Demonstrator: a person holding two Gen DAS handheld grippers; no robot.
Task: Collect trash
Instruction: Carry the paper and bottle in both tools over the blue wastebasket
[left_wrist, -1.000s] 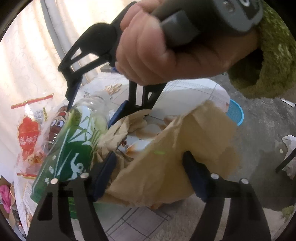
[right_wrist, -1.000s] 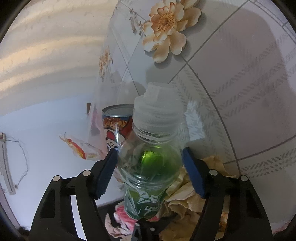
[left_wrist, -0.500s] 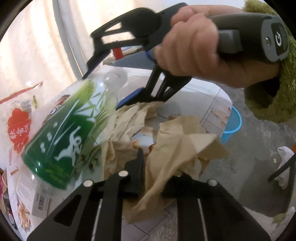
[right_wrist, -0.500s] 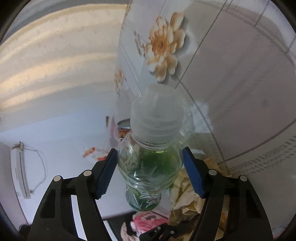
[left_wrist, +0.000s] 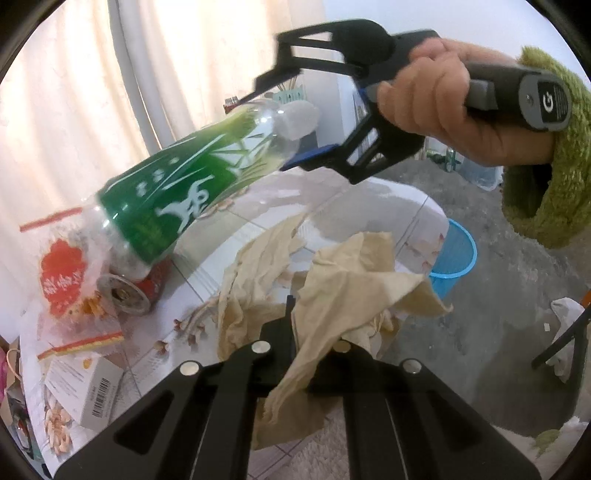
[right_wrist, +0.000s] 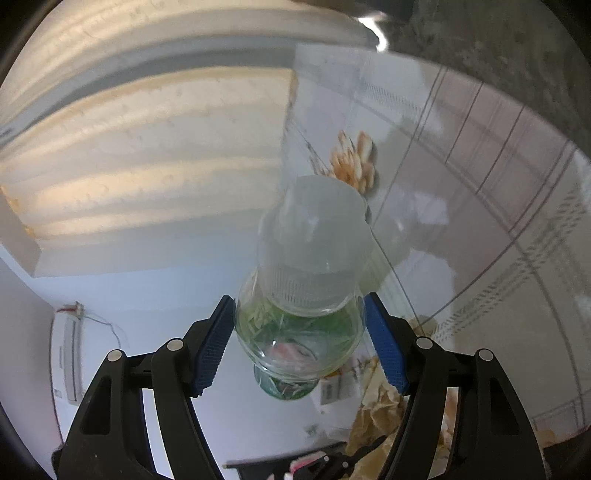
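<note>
Fingers of left gripper (left_wrist: 295, 328) pressed together, pinching crumpled beige paper (left_wrist: 343, 295); a second ago they stood spread around it. Right gripper (right_wrist: 300, 345) fingers clamp neck of green-labelled bottle (left_wrist: 192, 192). Bottle lifted since then, now clear of bench (left_wrist: 369, 206), above tipped can (left_wrist: 129, 291). Long axis slanted: cap up toward right hand (left_wrist: 443, 107), base down-left toward red-printed bag (left_wrist: 62, 280). Blue basket (left_wrist: 454, 262) on floor beyond bench edge; contents cannot tell.
</note>
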